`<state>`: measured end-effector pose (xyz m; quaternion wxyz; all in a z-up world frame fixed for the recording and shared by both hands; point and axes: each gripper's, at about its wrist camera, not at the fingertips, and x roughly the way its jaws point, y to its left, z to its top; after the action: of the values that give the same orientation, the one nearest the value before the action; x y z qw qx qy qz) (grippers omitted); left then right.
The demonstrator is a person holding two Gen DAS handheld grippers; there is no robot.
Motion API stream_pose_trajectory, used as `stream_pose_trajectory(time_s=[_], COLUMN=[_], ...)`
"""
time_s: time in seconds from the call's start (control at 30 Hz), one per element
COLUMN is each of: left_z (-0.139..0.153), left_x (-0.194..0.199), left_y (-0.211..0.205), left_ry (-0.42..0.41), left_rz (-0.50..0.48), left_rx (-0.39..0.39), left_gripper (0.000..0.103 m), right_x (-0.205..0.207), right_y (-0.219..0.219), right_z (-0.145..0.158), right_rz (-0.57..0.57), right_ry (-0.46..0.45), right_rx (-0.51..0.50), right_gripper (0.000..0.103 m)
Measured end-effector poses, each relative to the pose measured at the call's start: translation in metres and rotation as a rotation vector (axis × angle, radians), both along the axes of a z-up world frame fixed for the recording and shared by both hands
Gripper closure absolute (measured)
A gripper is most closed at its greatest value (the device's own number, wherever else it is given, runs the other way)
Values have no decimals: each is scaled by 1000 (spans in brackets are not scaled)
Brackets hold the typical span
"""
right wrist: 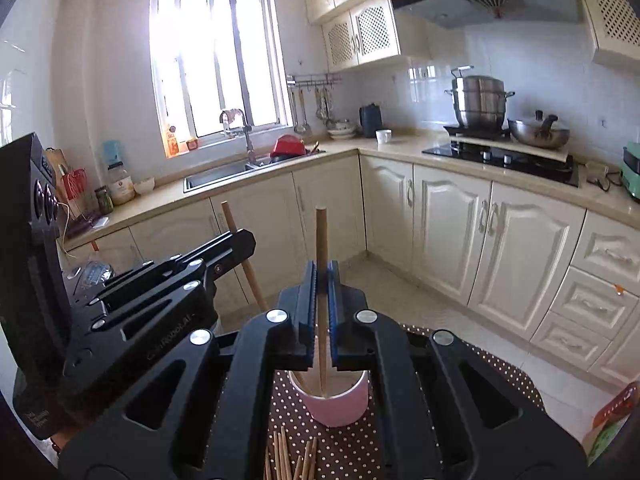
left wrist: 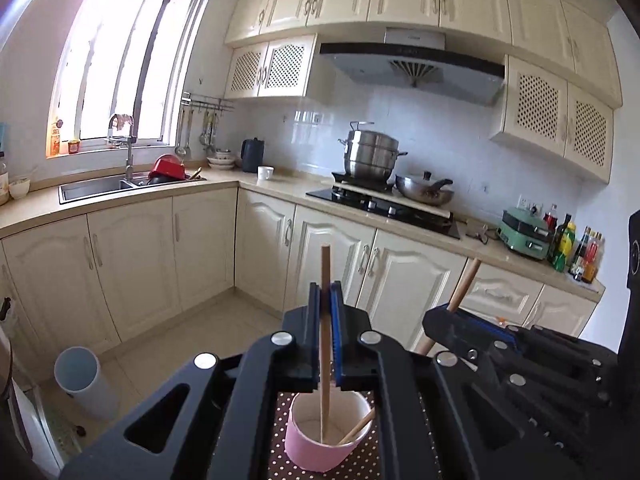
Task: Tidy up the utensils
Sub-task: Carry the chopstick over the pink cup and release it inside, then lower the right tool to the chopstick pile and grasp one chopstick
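Chopsticks (left wrist: 325,320) — pinched (both grippers (left wrist: 326,292)) — over cup (left wrist: 320,446)

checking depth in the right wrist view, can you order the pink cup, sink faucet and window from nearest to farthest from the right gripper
1. Pink cup: directly below the right gripper, on the dotted mat.
2. Sink faucet: across the floor, on the far counter, left of centre.
3. Window: behind the faucet, in the back wall.

Upright chopsticks (left wrist: 325,344) in pink cup (left wrist: 320,446)
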<state>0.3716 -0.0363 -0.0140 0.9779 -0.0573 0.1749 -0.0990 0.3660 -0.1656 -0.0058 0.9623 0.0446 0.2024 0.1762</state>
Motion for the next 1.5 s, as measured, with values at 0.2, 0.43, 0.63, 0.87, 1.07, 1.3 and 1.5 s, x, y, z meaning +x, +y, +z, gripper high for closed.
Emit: stream_pose_trajectory(time_s=[0.2,0.43,0.63,0.87,1.07,1.3,1.5], left_z=[-17,-23,-26,-26,-26,-25,-40], left_x=[1,-2,-10,-23,-38,-61,-83], left_y=[6,8,11,20,27,42,58], left_ry=[37,74,83,95,91,90,138], left_rz=[-9,-18,-7,11,22,42,54], left_rx=[17,31,45,44,63,80,79], left_gripper=[97,70,62,53,49,47,46], right_x=[3,7,5,2,-2,-27,-51], right_y=[-4,-8,-11,-13,-14,-22,-29], right_z=[-15,-29,-36,-38,-37,-33,-38], right_rz=[-14,-29,-40,-55,-58,-70,-74], right_ry=[43,88,112,125,126,97,99], right_rx=[-1,13,19,21,23,33,30], right_gripper=[98,97,97,97,91,55,55])
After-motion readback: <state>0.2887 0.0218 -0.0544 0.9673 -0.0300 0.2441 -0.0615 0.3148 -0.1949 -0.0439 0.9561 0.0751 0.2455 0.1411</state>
